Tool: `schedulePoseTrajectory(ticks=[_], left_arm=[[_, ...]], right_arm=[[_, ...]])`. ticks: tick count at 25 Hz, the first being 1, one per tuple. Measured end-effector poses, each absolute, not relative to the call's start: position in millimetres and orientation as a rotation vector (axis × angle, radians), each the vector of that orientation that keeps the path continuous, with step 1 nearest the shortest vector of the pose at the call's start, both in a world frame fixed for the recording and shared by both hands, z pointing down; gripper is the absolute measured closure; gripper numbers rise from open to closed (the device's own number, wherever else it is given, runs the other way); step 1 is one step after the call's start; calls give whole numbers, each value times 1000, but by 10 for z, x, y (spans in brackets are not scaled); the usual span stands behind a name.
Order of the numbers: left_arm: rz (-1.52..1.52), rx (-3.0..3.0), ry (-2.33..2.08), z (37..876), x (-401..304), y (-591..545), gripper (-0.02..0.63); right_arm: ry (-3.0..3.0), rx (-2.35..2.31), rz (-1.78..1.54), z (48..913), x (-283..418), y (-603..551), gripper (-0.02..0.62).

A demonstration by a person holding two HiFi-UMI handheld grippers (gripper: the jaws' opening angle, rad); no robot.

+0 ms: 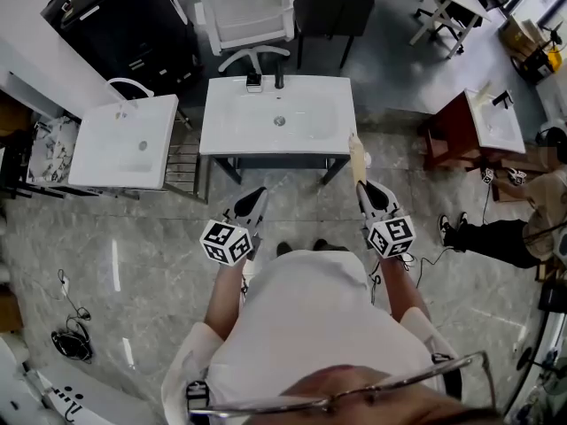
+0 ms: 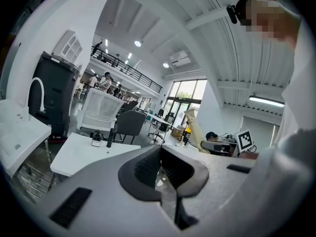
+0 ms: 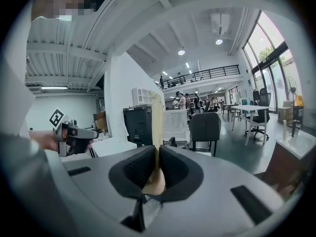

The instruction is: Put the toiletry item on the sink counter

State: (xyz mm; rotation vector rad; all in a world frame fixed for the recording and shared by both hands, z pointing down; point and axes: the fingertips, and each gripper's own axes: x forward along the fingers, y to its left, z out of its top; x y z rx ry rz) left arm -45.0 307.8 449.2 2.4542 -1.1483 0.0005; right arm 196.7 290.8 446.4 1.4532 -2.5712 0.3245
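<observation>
The toiletry item is a cream tube (image 1: 358, 159), standing upright in my right gripper (image 1: 370, 189), which is shut on its lower end. In the right gripper view the tube (image 3: 157, 117) rises between the two dark pads of that gripper (image 3: 157, 154). The white sink counter (image 1: 232, 122) with a basin and a dark faucet (image 1: 279, 80) stands just ahead; the tube hovers off its front right corner. My left gripper (image 1: 255, 198) is held level before the counter's front edge, shut with nothing in it (image 2: 161, 149). From the left gripper view the tube (image 2: 194, 128) shows at the right.
A second white sink (image 1: 97, 149) stands at the left beside a metal rack. Behind the counter are a white chair (image 1: 248, 11), a dark chair (image 1: 332, 11) and a black cabinet (image 1: 124, 25). A red-brown stand (image 1: 452, 135) and a person's legs (image 1: 496, 233) are at the right.
</observation>
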Motion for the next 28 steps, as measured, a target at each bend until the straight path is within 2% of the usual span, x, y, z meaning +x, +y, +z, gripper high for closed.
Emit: schedulePoseTrajectory(ticks=[15,28], left_arm=[[30,2441,-1123,4615,-817,3019,601],[51,2418,-1153,4664,-855,2682,601]], right_arm=[[-2555,1441,362,4594,1560,2840,560],[-2576,1397,383,4676,1521,2430,560]])
